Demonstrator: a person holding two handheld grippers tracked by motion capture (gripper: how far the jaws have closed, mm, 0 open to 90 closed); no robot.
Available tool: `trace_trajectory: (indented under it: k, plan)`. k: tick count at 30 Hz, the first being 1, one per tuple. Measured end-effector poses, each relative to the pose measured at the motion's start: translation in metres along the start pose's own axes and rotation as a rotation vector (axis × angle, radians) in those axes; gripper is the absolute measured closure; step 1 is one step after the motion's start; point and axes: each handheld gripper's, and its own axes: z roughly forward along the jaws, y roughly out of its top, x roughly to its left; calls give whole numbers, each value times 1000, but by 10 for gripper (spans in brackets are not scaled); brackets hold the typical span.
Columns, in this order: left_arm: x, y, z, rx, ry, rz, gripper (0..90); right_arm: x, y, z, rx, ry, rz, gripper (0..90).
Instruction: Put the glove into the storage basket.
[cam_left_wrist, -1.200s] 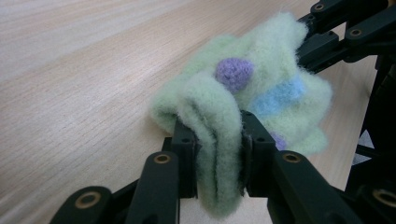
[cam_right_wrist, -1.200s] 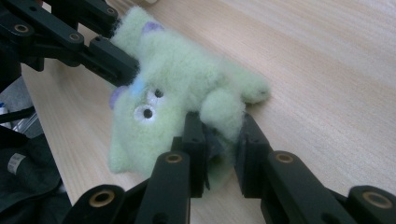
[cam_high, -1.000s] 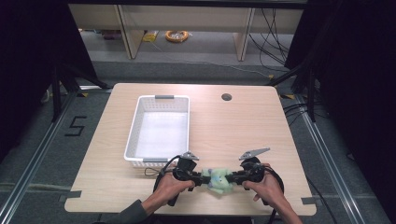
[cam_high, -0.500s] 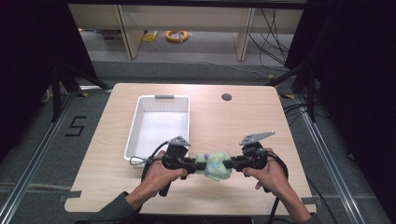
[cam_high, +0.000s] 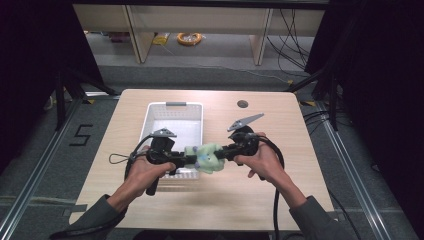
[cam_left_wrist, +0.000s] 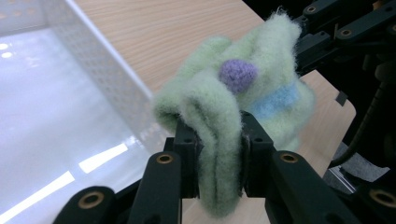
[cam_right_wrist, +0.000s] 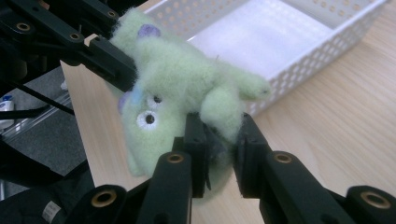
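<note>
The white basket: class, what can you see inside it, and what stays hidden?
The white basket shows a bare, shiny white floor with nothing lying on it. Its near end is covered in the high view by the left claw and the green soft toy, so that part cannot be checked.

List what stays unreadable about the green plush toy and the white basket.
- Plush toy: high view, too small for face details.
- Its far end: left gripper view, hidden behind its own folds.
- Basket: left gripper view, cut off by the frame edge, floor washed out by glare.
</note>
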Motion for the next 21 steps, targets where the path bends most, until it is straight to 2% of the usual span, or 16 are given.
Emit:
trace_trajectory:
  k: [3,10,11,12,13,15,16,17,18,19,21]
  plan:
    - [11,1,-9,-4,13,-17,727,-1,16,14,7,12,-7,783]
    - [34,3,-20,4,54,-54,725,-2,37,33,26,29,-14,783]
    - [41,3,-22,2,63,-70,724,-3,44,42,33,37,-23,782]
    - [41,3,-22,2,63,-70,724,-3,44,42,33,37,-23,782]
    - [50,3,-24,9,73,-81,723,-4,50,50,41,39,-13,782]
    - [54,2,-24,8,77,-93,723,-5,55,58,49,39,-12,781]
    - [63,0,-24,12,83,-111,722,-6,57,63,54,39,-11,782]
    - [63,0,-24,12,83,-111,722,-6,57,63,54,39,-11,782]
    - [68,-1,-24,26,83,-113,721,-8,60,72,64,46,-7,781]
    - [75,-4,-23,25,90,-138,721,-9,62,77,72,50,-5,781]
    - [79,-6,-22,28,91,-149,721,-10,63,87,83,49,6,780]
